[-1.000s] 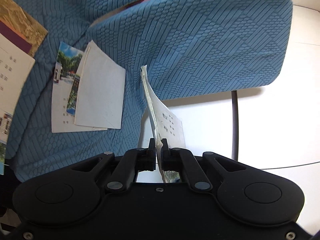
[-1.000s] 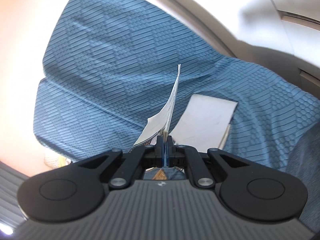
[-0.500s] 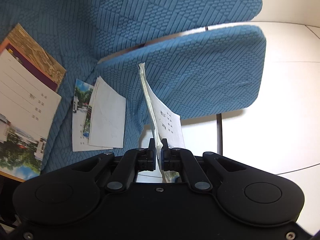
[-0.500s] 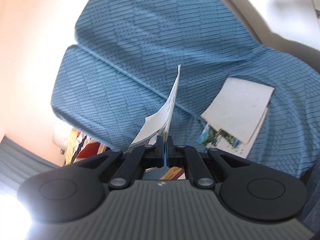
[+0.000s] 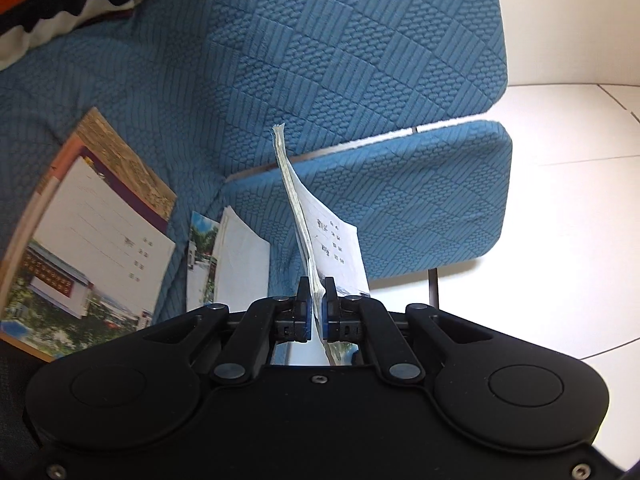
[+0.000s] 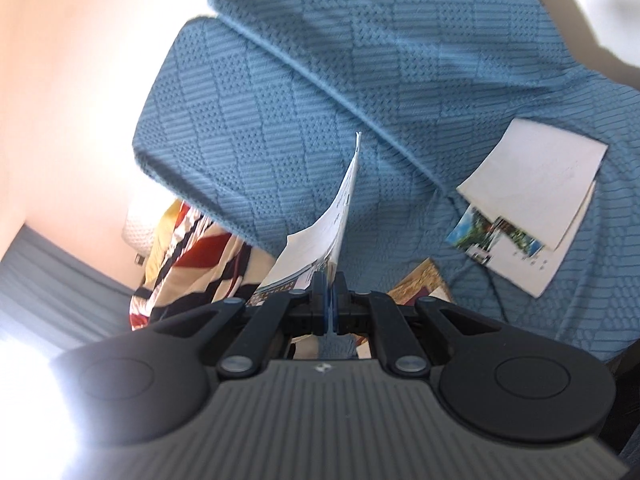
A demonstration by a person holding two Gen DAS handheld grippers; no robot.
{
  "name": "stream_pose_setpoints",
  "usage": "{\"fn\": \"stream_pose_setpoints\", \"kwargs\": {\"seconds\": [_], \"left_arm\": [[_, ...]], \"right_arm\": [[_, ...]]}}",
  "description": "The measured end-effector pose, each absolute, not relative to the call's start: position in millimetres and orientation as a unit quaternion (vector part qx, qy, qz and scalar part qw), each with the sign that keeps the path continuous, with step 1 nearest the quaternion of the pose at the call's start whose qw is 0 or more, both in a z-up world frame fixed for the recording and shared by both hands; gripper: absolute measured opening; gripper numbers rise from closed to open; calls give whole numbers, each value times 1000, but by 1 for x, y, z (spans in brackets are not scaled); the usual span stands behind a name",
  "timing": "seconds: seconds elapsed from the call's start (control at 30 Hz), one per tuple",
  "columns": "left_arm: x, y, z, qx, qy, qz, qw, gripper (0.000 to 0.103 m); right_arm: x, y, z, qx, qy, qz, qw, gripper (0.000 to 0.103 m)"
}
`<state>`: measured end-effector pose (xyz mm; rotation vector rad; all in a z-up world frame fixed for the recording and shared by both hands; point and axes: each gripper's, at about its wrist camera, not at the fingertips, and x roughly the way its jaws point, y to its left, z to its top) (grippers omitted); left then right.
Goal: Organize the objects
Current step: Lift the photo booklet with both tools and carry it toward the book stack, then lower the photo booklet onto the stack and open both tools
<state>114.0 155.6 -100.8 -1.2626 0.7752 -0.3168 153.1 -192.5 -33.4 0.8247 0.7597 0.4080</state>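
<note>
Paper booklets (image 5: 320, 240) (image 6: 340, 216) are clamped edge-on in the left gripper (image 5: 316, 304) and right gripper (image 6: 330, 300); each should be lowered flat beside the stacked leaflets (image 5: 236, 260) on the blue sofa (image 5: 320, 80).

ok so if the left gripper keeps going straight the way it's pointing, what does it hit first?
Probably the blue quilted sofa backrest, though depth is unclear. The left gripper, shut on a thin white booklet, points above the seat cushion.
</note>
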Motion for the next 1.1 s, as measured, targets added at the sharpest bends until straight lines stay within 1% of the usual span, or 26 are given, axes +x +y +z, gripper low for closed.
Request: {"fn": "stream_pose_setpoints", "kwargs": {"seconds": [0.23,0.73,0.97,1.1], "left_arm": [[92,178,-134,-586,351,-118,721,4],[64,189,-219,-576,392,-44,716,5],[57,187,-239,-567,416,-20,711,5],[55,185,-243,-553,435,-9,711,5]], "right_arm": [[150,-172,-54,369,373,216,824,5],[148,-147,-132,331,431,227,808,5],[146,-147,-157,334,456,210,798,6],[145,-148,-169,332,471,196,793,8]]}}
